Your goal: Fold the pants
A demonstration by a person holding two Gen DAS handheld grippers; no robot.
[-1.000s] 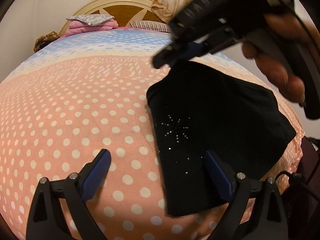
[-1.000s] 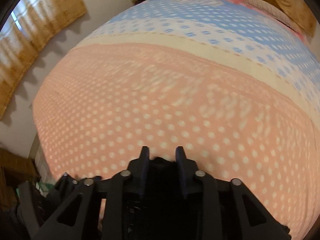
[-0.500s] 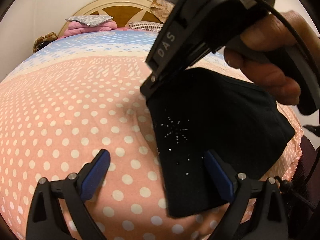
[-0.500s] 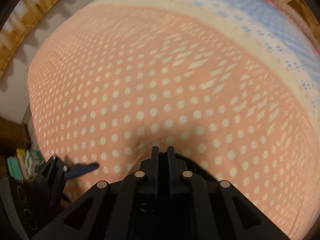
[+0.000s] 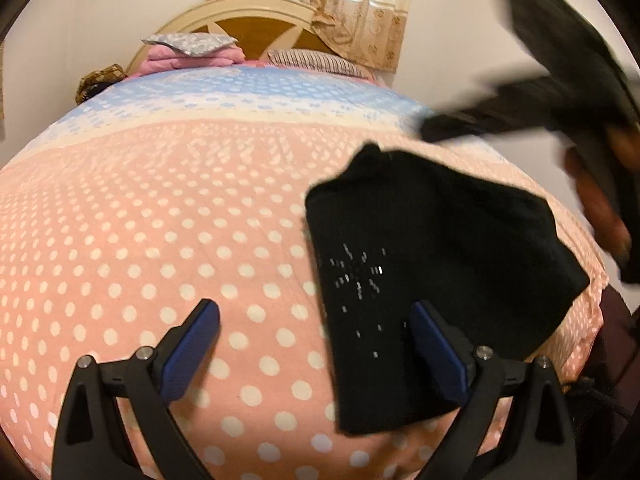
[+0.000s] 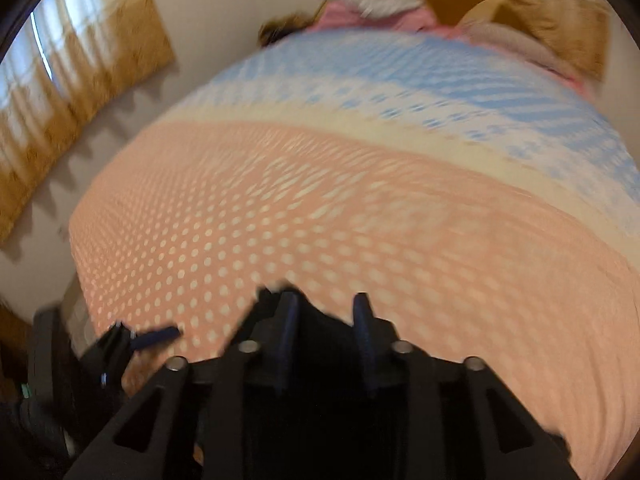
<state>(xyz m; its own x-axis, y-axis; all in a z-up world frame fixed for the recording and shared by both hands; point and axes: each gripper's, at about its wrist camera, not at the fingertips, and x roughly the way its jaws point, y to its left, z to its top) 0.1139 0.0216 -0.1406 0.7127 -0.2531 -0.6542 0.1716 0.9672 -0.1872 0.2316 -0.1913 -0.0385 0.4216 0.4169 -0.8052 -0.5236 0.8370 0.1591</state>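
The black pants (image 5: 432,264), folded into a compact shape with small sparkly studs, lie on the right part of the polka-dot bedspread (image 5: 160,220). My left gripper (image 5: 314,312) hovers open over their near left edge, its right pad above the cloth and its left pad above bare bedspread. My right gripper (image 5: 430,133), blurred and held by a hand, hangs just beyond the pants' far corner and clear of it. In the right wrist view its jaws (image 6: 324,304) are opening, with dark cloth (image 6: 320,340) lying below them but not pinched.
Pillows and folded pink bedding (image 5: 188,54) lie by the headboard (image 5: 248,20) at the far end. Curtains (image 5: 340,8) hang behind it. The bed's right edge drops off close beside the pants, with dark cables (image 5: 592,392) there.
My right gripper went from partly apart to shut at the pants' far corner, then parted again and swung away up and to the right. The left gripper kept still.
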